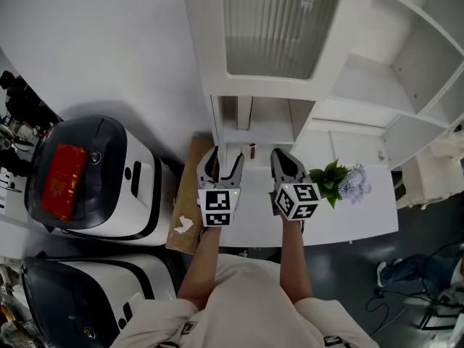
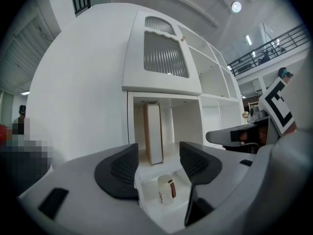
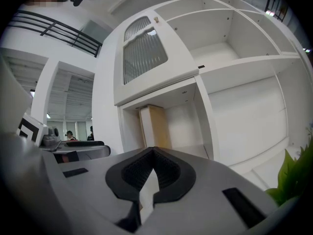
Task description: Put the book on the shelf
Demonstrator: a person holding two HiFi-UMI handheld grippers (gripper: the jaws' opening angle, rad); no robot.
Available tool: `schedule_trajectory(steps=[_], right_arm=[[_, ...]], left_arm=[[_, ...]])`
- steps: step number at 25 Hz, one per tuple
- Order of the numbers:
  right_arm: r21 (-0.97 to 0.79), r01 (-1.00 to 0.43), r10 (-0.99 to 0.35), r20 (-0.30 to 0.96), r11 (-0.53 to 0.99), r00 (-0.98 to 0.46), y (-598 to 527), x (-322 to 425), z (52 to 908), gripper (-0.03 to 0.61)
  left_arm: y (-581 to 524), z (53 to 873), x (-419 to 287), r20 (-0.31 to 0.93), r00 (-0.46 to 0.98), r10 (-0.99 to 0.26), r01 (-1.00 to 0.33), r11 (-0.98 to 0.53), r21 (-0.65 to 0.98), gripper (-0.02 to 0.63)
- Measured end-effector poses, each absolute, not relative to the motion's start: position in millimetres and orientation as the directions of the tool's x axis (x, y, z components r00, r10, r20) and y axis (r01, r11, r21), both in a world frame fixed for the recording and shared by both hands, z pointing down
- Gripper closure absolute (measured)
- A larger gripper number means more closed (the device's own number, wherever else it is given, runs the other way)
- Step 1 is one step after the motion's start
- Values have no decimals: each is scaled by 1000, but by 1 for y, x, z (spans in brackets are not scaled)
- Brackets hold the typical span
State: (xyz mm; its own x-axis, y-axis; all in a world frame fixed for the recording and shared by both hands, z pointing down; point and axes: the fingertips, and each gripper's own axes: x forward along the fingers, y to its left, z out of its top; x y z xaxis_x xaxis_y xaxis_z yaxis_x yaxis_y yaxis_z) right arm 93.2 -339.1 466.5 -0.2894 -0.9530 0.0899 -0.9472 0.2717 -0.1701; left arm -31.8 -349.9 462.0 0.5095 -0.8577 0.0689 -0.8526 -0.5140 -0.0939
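The book [image 1: 244, 112] stands upright, a white cover with a tan edge, at the left of the white cabinet's lowest open compartment [image 1: 272, 122]. In the left gripper view the book [image 2: 154, 133] shows beyond the jaws; in the right gripper view the book [image 3: 155, 127] stands in the same nook. My left gripper [image 1: 221, 167] hovers over the white table in front of the nook, open [image 2: 159, 163], holding nothing. My right gripper [image 1: 286, 167] is beside it, shut [image 3: 154, 153], with nothing held. A small white mug [image 2: 166, 190] with a brown handle lies on the table between gripper and cabinet.
A potted plant with pale flowers [image 1: 341, 182] stands on the white table [image 1: 362, 220] to the right. Open shelves [image 1: 377, 85] fill the cabinet's right side, and a ribbed glass door [image 1: 279, 24] is above the nook. White machines [image 1: 94, 176] and a cardboard sheet [image 1: 190, 194] lie left.
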Motion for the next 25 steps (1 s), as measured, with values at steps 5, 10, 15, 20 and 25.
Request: schedule_trajectory(steps=[5, 10, 15, 20, 25], right_arm=[[-164, -949, -953, 91, 270, -287, -338, 97, 466, 554], [-172, -949, -956, 89, 263, -281, -332, 101, 467, 554], [-171, -944, -949, 93, 283, -302, -330, 90, 471, 554], [-167, -943, -948, 93, 288, -306, -329, 91, 470, 554], [-163, -943, -947, 93, 289, -306, -331, 90, 470, 554]], left_arm=[[-355, 458, -34, 41, 494, -868, -866, -496, -67, 398], [-346, 456, -27, 22, 515, -857, -852, -515, -92, 452], [-349, 461, -31, 14, 501, -866, -862, -500, -85, 534], [-350, 460, -34, 17, 492, -871, -869, -492, -57, 591], [-351, 462, -36, 28, 497, -867, -866, -498, -44, 597]])
